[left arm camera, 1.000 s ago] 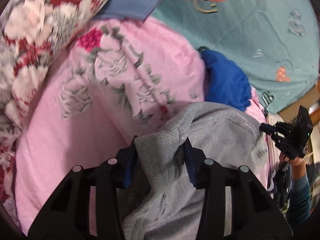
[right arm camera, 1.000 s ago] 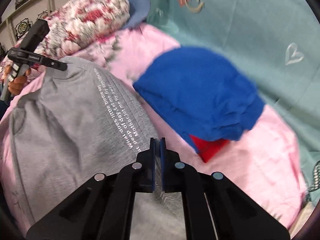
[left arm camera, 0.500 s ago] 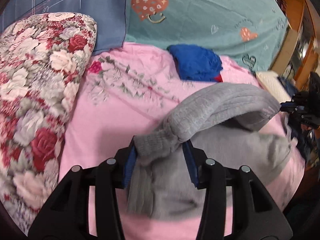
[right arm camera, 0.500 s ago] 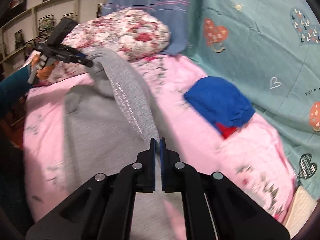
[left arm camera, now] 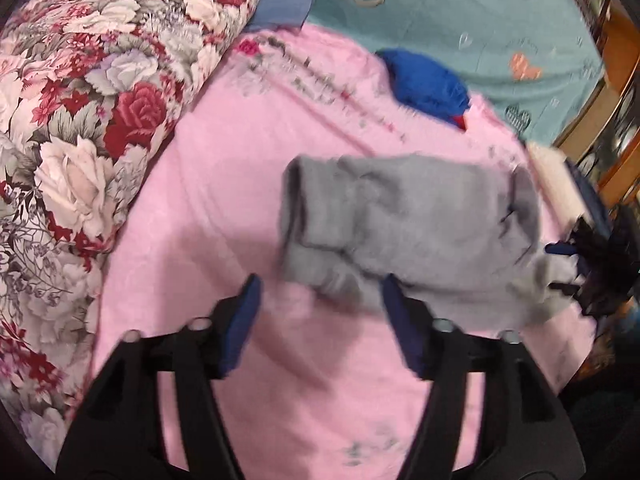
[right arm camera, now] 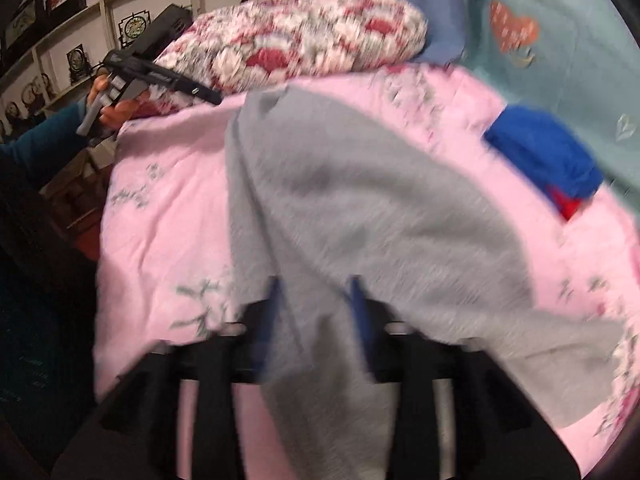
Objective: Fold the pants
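The grey pants (left arm camera: 412,224) lie folded over on the pink floral bedsheet (left arm camera: 224,168). My left gripper (left arm camera: 320,308) is open and empty, just short of the near left corner of the pants. In the right wrist view the pants (right arm camera: 360,200) stretch away from my right gripper (right arm camera: 316,300), which is open with grey cloth lying loose between its blue pads. The left gripper shows there too (right arm camera: 160,76), off the cloth at the far left. The right gripper appears blurred at the pants' right end in the left wrist view (left arm camera: 580,264).
A big floral pillow (left arm camera: 88,112) fills the left side. A folded blue garment (left arm camera: 428,84) over something red lies at the back, against a teal heart-print sheet (left arm camera: 480,12). Wooden furniture (left arm camera: 616,92) stands at the right. Shelves with pictures (right arm camera: 72,32) line the wall.
Both grippers have opened and let go of the pants. The raised grey fold has dropped flat onto the lower layer. The left gripper has pulled back from the cloth.
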A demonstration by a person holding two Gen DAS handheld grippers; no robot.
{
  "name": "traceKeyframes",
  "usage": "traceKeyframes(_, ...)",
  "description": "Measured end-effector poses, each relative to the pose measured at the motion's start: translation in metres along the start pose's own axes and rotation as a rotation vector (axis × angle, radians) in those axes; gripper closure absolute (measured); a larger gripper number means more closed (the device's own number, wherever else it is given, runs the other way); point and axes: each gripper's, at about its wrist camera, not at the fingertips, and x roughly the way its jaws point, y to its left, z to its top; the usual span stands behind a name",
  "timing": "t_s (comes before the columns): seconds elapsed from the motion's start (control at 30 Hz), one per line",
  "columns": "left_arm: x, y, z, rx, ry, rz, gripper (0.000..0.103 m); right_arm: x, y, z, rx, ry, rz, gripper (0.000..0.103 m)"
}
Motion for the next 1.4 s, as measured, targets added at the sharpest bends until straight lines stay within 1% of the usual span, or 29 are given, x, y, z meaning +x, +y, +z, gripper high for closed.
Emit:
traceKeyframes(0.03, 0.002, -0.003, 0.003, -0.02, -0.01, -0.028, 0.027, 0.001, 0.005, 0.004, -0.045, -0.014, -0.023, 0.051)
traceKeyframes(0.1, 0.013, -0.006, 0.01, -0.069, -0.002, -0.078, 0.027, 0.014, 0.011, 0.007, -0.101, 0.009, -0.056, 0.051)
traceKeyframes(0.13, 0.019, -0.007, 0.013, -0.087, 0.008, -0.087, 0.027, 0.026, 0.014, 0.009, -0.127, 0.036, -0.083, 0.051)
traceKeyframes(0.27, 0.056, -0.002, 0.023, -0.185, 0.073, -0.11, 0.029, 0.067, 0.013, 0.012, -0.222, 0.118, -0.12, 0.052)
traceKeyframes(0.3, 0.062, 0.0, 0.024, -0.211, 0.082, -0.115, 0.03, 0.074, 0.013, 0.011, -0.235, 0.131, -0.127, 0.058)
traceKeyframes(0.33, 0.065, 0.003, 0.025, -0.237, 0.085, -0.115, 0.032, 0.081, 0.011, 0.011, -0.239, 0.151, -0.124, 0.076)
traceKeyframes(0.37, 0.067, 0.004, 0.026, -0.257, 0.084, -0.104, 0.042, 0.085, 0.008, 0.012, -0.221, 0.168, -0.114, 0.086)
traceKeyframes(0.4, 0.066, 0.004, 0.027, -0.262, 0.079, -0.092, 0.055, 0.083, 0.004, 0.015, -0.188, 0.166, -0.098, 0.089)
traceKeyframes(0.47, 0.059, 0.004, 0.031, -0.27, 0.067, -0.098, 0.065, 0.069, -0.001, 0.023, -0.153, 0.128, -0.076, 0.092)
traceKeyframes(0.5, 0.053, 0.004, 0.033, -0.274, 0.058, -0.109, 0.069, 0.059, -0.003, 0.028, -0.135, 0.106, -0.07, 0.092)
traceKeyframes(0.57, 0.038, -0.002, 0.038, -0.25, 0.021, -0.112, 0.071, 0.036, -0.008, 0.038, -0.097, 0.059, -0.047, 0.092)
traceKeyframes(0.63, 0.023, -0.011, 0.041, -0.209, -0.01, -0.093, 0.072, 0.019, -0.004, 0.043, -0.08, 0.028, -0.027, 0.092)
traceKeyframes(0.7, 0.015, -0.015, 0.038, -0.173, -0.016, -0.062, 0.072, 0.012, 0.002, 0.043, -0.057, 0.016, 0.019, 0.092)
traceKeyframes(0.77, 0.017, -0.015, 0.029, -0.155, 0.004, -0.026, 0.072, 0.023, 0.013, 0.036, -0.059, 0.054, 0.052, 0.092)
traceKeyframes(0.83, 0.033, -0.011, 0.016, -0.139, 0.075, 0.042, 0.07, 0.043, 0.03, 0.02, -0.085, 0.116, 0.041, 0.091)
traceKeyframes(0.9, 0.055, -0.009, -0.001, -0.116, 0.155, 0.137, 0.059, 0.072, 0.041, 0.004, -0.094, 0.193, 0.028, 0.086)
traceKeyframes(0.93, 0.061, -0.008, -0.008, -0.102, 0.171, 0.17, 0.056, 0.075, 0.044, 0.001, -0.087, 0.173, 0.022, 0.077)
traceKeyframes(0.97, 0.058, -0.007, -0.011, -0.093, 0.159, 0.179, 0.051, 0.073, 0.043, 0.001, -0.076, 0.16, 0.023, 0.072)
traceKeyframes(1.0, 0.05, -0.006, -0.011, -0.098, 0.143, 0.176, 0.049, 0.069, 0.039, 0.003, -0.05, 0.172, 0.053, 0.065)
traceKeyframes(1.03, 0.043, -0.006, -0.009, -0.102, 0.134, 0.168, 0.049, 0.058, 0.028, 0.005, 0.007, 0.16, 0.109, 0.056)
traceKeyframes(1.07, 0.032, -0.008, -0.004, -0.093, 0.114, 0.166, 0.049, 0.04, 0.014, 0.007, 0.059, 0.114, 0.126, 0.055)
traceKeyframes(1.1, 0.022, -0.011, 0.0, -0.074, 0.095, 0.178, 0.049, 0.025, 0.001, 0.009, 0.09, 0.087, 0.107, 0.055)
traceKeyframes(1.13, 0.014, -0.016, 0.004, -0.051, 0.073, 0.204, 0.049, 0.007, -0.02, 0.01, 0.134, 0.063, 0.059, 0.055)
traceKeyframes(1.17, 0.004, -0.023, 0.01, -0.024, 0.038, 0.231, 0.049, -0.011, -0.048, 0.01, 0.204, 0.043, -0.001, 0.051)
traceKeyframes(1.23, -0.012, -0.037, 0.022, 0.009, -0.018, 0.206, 0.047, -0.035, -0.111, 0.005, 0.397, 0.029, -0.123, 0.045)
traceKeyframes(1.27, -0.018, -0.046, 0.028, 0.026, -0.048, 0.182, 0.045, -0.042, -0.147, 0.0, 0.525, 0.043, -0.198, 0.038)
traceKeyframes(1.3, -0.021, -0.055, 0.033, 0.042, -0.07, 0.157, 0.041, -0.044, -0.174, -0.005, 0.627, 0.088, -0.262, 0.032)
traceKeyframes(1.37, -0.012, -0.082, 0.042, 0.086, -0.094, 0.089, 0.037, -0.038, -0.229, -0.013, 0.813, 0.184, -0.393, 0.029)
traceKeyframes(1.4, -0.004, -0.094, 0.043, 0.112, -0.087, 0.058, 0.036, -0.031, -0.248, -0.013, 0.857, 0.202, -0.425, 0.029)
